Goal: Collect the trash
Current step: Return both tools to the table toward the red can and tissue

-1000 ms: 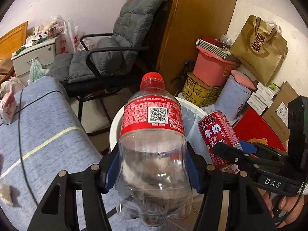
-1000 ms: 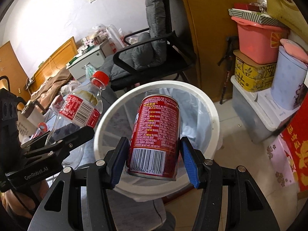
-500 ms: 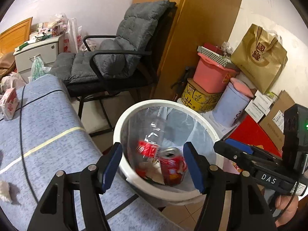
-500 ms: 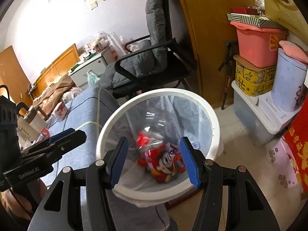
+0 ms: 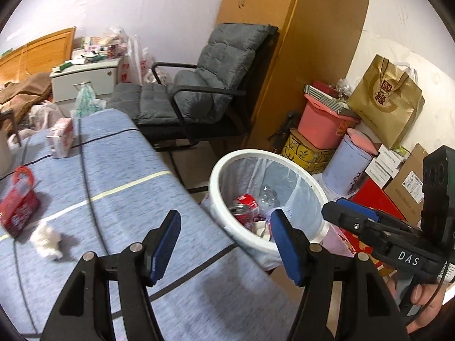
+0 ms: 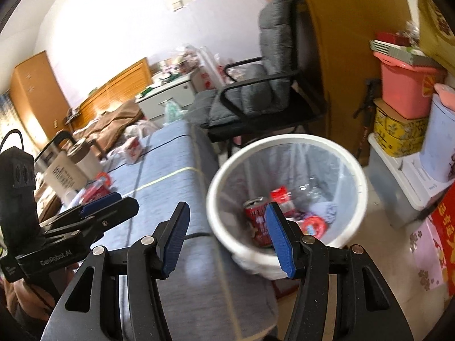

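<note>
Both grippers hang released over the table edge; left gripper (image 5: 224, 244) has jaws spread wide w/ nothing between them, right gripper (image 6: 226, 237) likewise agape & empty. White trash bin (image 5: 224, 170), lined w/ a clear bag, stands on the floor just beyond & right of the left jaws; in the right wrist view its rim sits behind the right-hand pad. Inside the bin: red can (image 6: 257, 221) and clear bottle w/ red label (image 6: 295, 196), lying among other scraps. Still on the blue-grey tablecloth (image 5: 119, 187), well left of the left jaws: crumpled white tissue (image 5: 47, 240), red packet (image 5: 17, 207), small pink carton (image 5: 61, 137). Grey padded chair (image 5: 199, 85) stands beyond the table. The 2 grippers show in each other's views, side by side, apart.
</note>
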Demonstrator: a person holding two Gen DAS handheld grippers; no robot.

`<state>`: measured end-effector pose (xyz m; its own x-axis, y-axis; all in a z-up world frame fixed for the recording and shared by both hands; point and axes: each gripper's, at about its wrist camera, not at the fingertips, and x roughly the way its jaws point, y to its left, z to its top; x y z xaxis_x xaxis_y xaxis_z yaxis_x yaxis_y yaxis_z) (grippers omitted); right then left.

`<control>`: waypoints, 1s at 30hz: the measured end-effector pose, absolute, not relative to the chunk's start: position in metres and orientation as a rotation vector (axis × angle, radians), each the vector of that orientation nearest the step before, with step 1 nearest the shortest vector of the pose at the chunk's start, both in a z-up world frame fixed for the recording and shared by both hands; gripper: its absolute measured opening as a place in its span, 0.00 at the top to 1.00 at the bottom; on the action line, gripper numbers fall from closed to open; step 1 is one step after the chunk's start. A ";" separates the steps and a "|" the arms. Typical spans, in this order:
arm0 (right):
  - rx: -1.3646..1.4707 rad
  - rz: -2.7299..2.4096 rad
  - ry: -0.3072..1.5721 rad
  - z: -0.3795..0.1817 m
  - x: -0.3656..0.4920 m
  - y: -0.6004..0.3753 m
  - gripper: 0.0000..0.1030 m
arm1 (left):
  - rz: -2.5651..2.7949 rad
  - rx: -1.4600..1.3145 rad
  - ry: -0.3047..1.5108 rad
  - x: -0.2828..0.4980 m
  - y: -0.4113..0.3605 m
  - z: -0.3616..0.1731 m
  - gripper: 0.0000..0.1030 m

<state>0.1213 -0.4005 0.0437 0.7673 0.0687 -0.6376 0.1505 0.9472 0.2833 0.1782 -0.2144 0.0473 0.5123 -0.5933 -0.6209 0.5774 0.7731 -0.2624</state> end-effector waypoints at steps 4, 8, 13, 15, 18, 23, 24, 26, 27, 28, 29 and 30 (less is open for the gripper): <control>0.305 0.008 0.706 0.048 0.124 -0.373 0.45 | -0.641 -0.040 0.736 0.172 -0.181 0.051 0.35; 0.285 0.059 0.707 0.050 0.126 -0.347 0.45 | -0.582 -0.055 0.737 0.167 -0.153 0.049 0.35; 0.265 0.114 0.727 0.048 0.130 -0.317 0.45 | -0.503 -0.062 0.729 0.160 -0.116 0.044 0.35; 0.250 0.134 0.738 0.046 0.132 -0.305 0.45 | -0.479 -0.068 0.734 0.158 -0.102 0.040 0.35; 0.228 0.164 0.752 0.043 0.133 -0.290 0.45 | -0.441 -0.084 0.739 0.156 -0.083 0.035 0.35; 0.208 0.205 0.765 0.039 0.138 -0.271 0.45 | -0.395 -0.112 0.744 0.152 -0.053 0.029 0.35; 0.204 0.214 0.767 0.039 0.139 -0.267 0.45 | -0.385 -0.114 0.743 0.151 -0.048 0.029 0.35; 0.194 0.232 0.777 0.037 0.144 -0.257 0.45 | -0.372 -0.119 0.743 0.150 -0.038 0.027 0.35; 0.192 0.239 0.780 0.036 0.145 -0.253 0.45 | -0.363 -0.122 0.744 0.150 -0.032 0.026 0.35; 0.187 0.247 0.785 0.035 0.148 -0.248 0.45 | -0.355 -0.126 0.744 0.151 -0.027 0.026 0.35; 0.183 0.254 0.787 0.034 0.150 -0.244 0.45 | -0.346 -0.128 0.744 0.153 -0.022 0.026 0.35; 0.175 0.262 0.791 0.033 0.153 -0.238 0.45 | -0.338 -0.128 0.744 0.154 -0.017 0.025 0.35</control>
